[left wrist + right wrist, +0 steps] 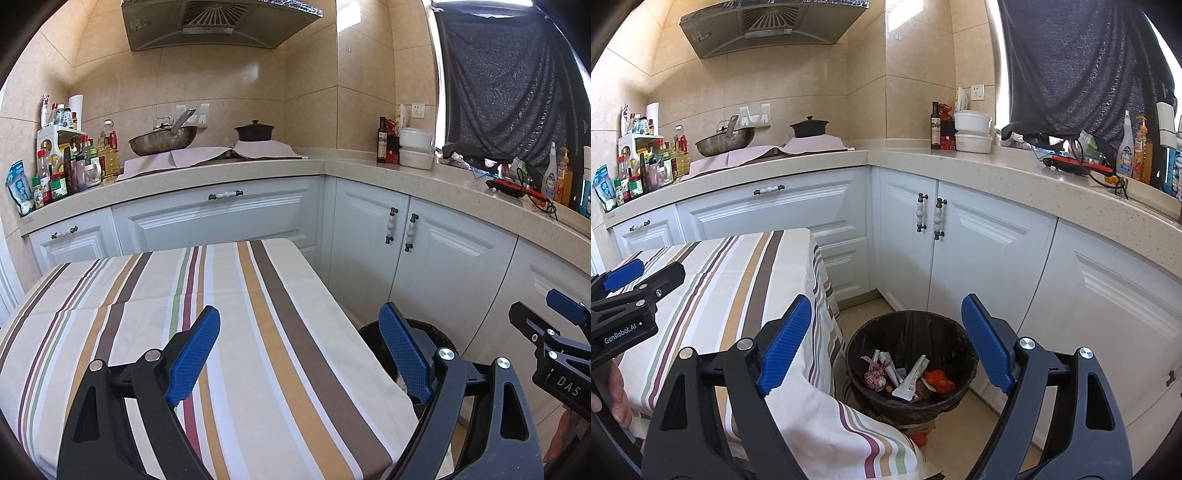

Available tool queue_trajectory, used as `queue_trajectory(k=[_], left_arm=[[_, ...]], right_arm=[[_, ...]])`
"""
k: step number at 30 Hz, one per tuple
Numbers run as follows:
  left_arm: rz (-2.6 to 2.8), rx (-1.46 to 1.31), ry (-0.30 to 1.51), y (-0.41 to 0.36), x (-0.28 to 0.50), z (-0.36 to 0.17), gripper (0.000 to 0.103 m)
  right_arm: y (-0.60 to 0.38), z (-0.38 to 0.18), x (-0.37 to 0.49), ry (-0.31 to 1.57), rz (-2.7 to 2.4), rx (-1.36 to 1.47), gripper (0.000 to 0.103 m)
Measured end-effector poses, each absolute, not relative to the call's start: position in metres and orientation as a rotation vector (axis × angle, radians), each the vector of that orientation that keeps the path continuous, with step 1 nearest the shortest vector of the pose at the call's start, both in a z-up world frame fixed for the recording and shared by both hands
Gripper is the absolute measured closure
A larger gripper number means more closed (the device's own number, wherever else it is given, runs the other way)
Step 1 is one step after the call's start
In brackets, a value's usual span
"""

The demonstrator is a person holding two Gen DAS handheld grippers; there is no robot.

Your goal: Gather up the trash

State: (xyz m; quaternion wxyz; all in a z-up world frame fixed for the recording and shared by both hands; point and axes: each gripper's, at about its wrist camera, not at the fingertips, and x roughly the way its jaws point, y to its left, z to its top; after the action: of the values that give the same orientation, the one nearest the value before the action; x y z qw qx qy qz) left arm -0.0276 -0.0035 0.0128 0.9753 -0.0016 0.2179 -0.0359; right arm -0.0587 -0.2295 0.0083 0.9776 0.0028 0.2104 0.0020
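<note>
Hovering above the striped tablecloth, the left gripper stood wide open, nothing between its blue pads. The right gripper gaped equally wide and empty over the black bin beside the table, where the trash lay inside.

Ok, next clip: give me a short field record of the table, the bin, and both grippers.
table: striped cloth, nothing lying on it in either view
bin: black-lined trash bin on the floor beside the table's corner
bin contents: wrappers and an orange scrap
left gripper: fingers open, empty, over the table
right gripper: fingers open, empty, above the bin
task status: trash appears collected
</note>
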Motion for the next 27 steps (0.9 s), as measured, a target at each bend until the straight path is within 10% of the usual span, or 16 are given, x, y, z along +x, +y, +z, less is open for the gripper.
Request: queue_trajectory(k=[27], left_arm=[[-0.078, -0.002, 0.445, -0.003, -0.0272, 0.0137, 0.018]], right_arm=[[-0.2324, 0.0082, -0.0562, 0.426, 0.004, 0.008, 0.021]])
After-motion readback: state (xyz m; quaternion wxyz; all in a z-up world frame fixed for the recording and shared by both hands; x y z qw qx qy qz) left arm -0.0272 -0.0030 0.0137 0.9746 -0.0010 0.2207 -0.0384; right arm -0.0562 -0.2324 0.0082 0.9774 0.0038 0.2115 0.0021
